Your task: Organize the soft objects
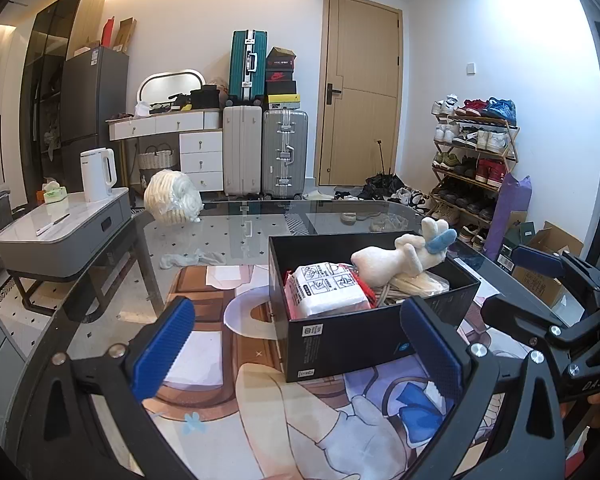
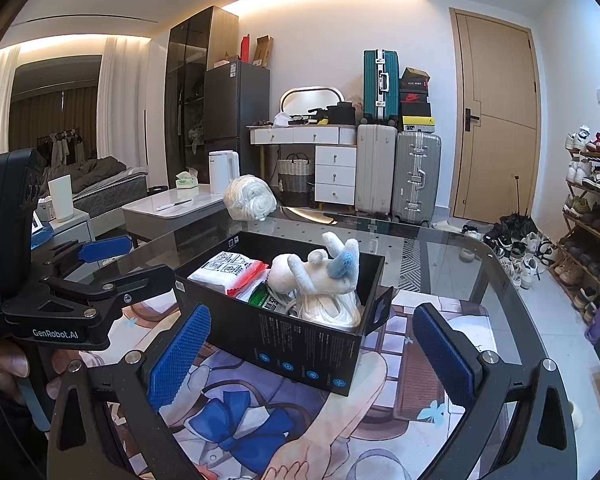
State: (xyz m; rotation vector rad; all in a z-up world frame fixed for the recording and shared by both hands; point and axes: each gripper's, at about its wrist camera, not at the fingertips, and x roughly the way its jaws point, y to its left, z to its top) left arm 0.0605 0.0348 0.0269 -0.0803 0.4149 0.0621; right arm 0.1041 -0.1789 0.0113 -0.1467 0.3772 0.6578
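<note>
I see the glass table (image 1: pixel 260 236), with a printed cartoon mat (image 2: pixel 432 364) across its near part. On the mat, set back from the near edge, stands the black box (image 1: pixel 352 340), open-topped. Inside it a white plush toy (image 2: pixel 320 272) with a blue ear lies on top, toward the box's far right corner, over a pale bundle, and a white packet with red edging (image 1: pixel 324 292) fills the left end. My left gripper (image 1: pixel 300 348) hovers before the box, jaws spread wide, holding nothing. My right gripper (image 2: pixel 320 356) hangs likewise, wide apart and empty, just short of the box.
</note>
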